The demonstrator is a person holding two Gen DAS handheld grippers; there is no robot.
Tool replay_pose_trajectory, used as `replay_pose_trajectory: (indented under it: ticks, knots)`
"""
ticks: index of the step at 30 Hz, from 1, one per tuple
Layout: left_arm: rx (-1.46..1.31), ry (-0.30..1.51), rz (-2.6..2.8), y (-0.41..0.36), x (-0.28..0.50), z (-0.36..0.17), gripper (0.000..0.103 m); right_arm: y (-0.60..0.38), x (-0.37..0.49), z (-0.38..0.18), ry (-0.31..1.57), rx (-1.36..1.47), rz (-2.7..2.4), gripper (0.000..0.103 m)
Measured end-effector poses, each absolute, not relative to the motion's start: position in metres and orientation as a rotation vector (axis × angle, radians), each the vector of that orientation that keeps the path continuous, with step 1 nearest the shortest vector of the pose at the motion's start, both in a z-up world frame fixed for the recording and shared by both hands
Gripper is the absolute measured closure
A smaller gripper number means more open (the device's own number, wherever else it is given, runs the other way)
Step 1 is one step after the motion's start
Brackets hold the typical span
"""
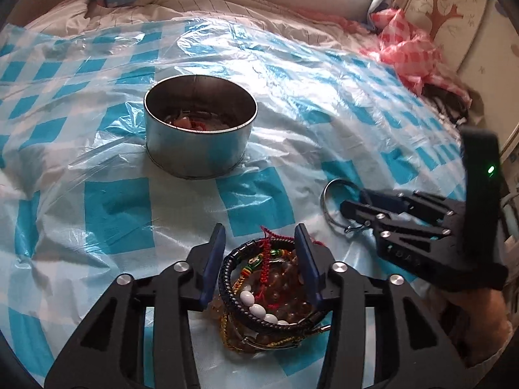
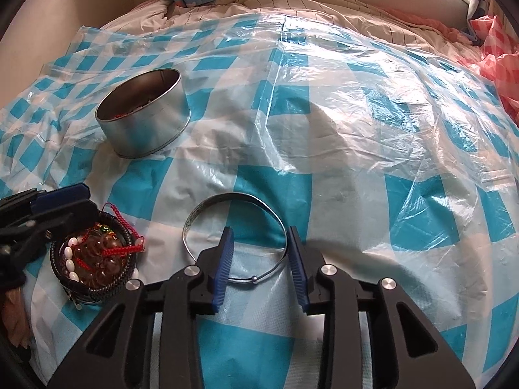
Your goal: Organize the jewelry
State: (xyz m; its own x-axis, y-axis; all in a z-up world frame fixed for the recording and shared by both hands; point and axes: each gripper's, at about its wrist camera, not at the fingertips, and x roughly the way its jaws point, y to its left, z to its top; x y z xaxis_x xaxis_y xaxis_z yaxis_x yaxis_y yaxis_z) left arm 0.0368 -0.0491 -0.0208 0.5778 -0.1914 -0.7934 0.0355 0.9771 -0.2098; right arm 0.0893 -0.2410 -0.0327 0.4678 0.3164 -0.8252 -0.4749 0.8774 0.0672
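The bracelet pile [image 1: 266, 295] sits low in the left view, between the left gripper's [image 1: 261, 243] part-open fingers, which straddle it without clamping. The silver bangle [image 2: 235, 236] lies flat low in the right view; the right gripper [image 2: 259, 243], part open, brackets its near arc. The tin [image 1: 200, 129] stands beyond on the bed, path clear.

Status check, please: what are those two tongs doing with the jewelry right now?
Left tongs open over bracelet pile. Right tongs open astride silver bangle. Tin unobstructed.
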Motion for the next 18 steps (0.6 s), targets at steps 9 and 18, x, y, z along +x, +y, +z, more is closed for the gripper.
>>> replay_pose_trajectory:
  ticks: [9, 18]
  knots:
    - [-0.382, 0.79, -0.084, -0.001, 0.019, 0.001, 0.101, -0.234, 0.084, -0.029, 0.963, -0.162, 0.568, 0.097]
    - [-0.464, 0.733, -0.038, 0.029, 0.01, 0.007, 0.101, -0.237, 0.083, -0.017, 0.913, -0.125, 0.576, 0.098]
